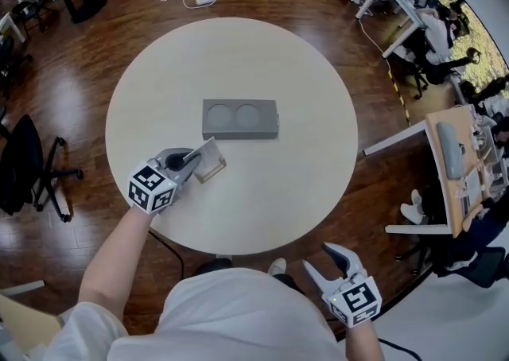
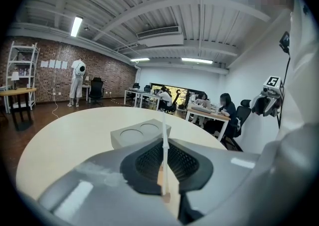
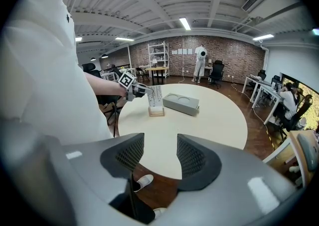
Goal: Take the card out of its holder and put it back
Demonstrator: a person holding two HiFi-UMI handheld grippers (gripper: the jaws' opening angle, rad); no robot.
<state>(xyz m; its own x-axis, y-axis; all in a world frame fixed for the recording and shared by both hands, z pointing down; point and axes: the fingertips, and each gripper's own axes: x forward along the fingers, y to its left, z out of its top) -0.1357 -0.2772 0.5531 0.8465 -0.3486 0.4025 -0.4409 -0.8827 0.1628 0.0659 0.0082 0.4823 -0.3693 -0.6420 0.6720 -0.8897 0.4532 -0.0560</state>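
Note:
A white printed card [image 3: 155,95] stands upright over a small wooden holder [image 3: 156,112] on the round table's near left part. My left gripper [image 1: 193,158] is shut on the card's side edge. In the left gripper view the card [image 2: 164,140] runs edge-on between the closed jaws, with the tan holder [image 2: 165,197] just below. The card's lower edge meets the holder; how deep it sits I cannot tell. My right gripper [image 1: 318,258] hangs open and holds nothing, off the table's near edge by the person's body. In its own view the right gripper [image 3: 160,158] shows a wide gap.
A grey block [image 1: 239,118] with two round recesses lies at the middle of the round table [image 1: 302,168], just beyond the holder. Office chairs [image 1: 32,164], desks and seated people stand around on the wooden floor. A cable and power strip [image 1: 205,0] lie on the floor beyond the table.

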